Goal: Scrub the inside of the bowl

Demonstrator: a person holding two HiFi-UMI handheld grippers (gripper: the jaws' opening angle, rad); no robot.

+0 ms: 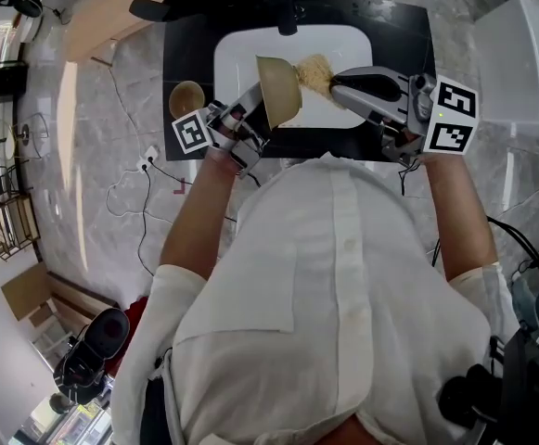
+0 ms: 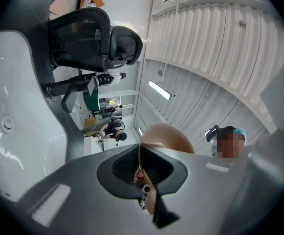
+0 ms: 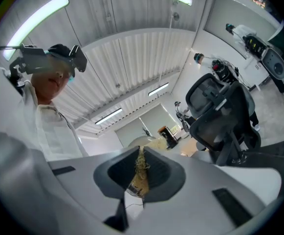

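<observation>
Step, as judged: scrubbing, or about to.
- Left gripper: fingers pinched narrow on rim of bowl. Bowl tipped on side above white sink.
- Right gripper: fingers clamped on fibrous scrubber, right beside bowl. Cannot tell if inside.

Next: scrubber into bowl, rub round wall, bowl steady.

Bowl: smooth tan surface w/ a soft sheen; material can't be told. Scrubber is made of rough, straw-like fibres. Left gripper & right gripper are moulded in matt grey plastic, each fitted w/ 2 black ribbed pads. Basin is finished glossy white; floor is polished, marble-like. Shirt: white cloth.
</observation>
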